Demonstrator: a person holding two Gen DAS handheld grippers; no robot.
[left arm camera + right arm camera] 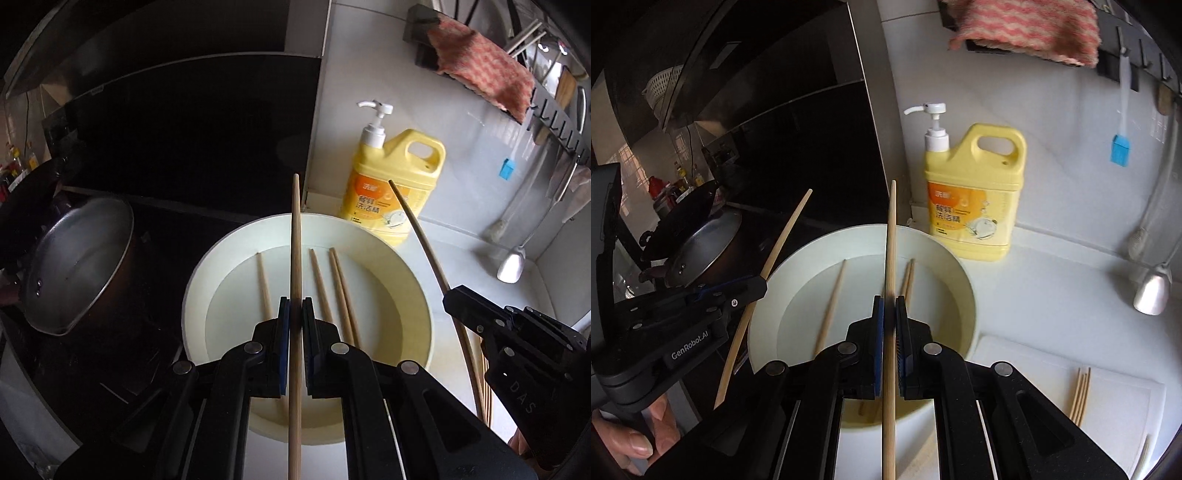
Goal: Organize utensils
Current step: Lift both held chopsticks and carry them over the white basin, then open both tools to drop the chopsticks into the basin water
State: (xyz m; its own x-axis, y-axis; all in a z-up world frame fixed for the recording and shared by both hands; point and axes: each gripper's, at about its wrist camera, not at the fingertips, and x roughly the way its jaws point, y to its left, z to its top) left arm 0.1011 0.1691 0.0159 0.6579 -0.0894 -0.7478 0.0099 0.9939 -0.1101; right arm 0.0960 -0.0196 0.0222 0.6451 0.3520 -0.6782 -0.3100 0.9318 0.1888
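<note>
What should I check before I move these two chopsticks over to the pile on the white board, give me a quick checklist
1. Left gripper clamped on its chopstick: ok, jaws shut on the stick.
2. Right gripper clamped on its chopstick: ok.
3. The two held sticks apart from each other: ok, a clear gap shows in both views.
4. Sticks lifted above the white basin: ok.
5. Landing spot beside the chopstick pile on the white board is free: ok.
6. Basin emptied: not ok, several loose chopsticks remain inside.
</note>
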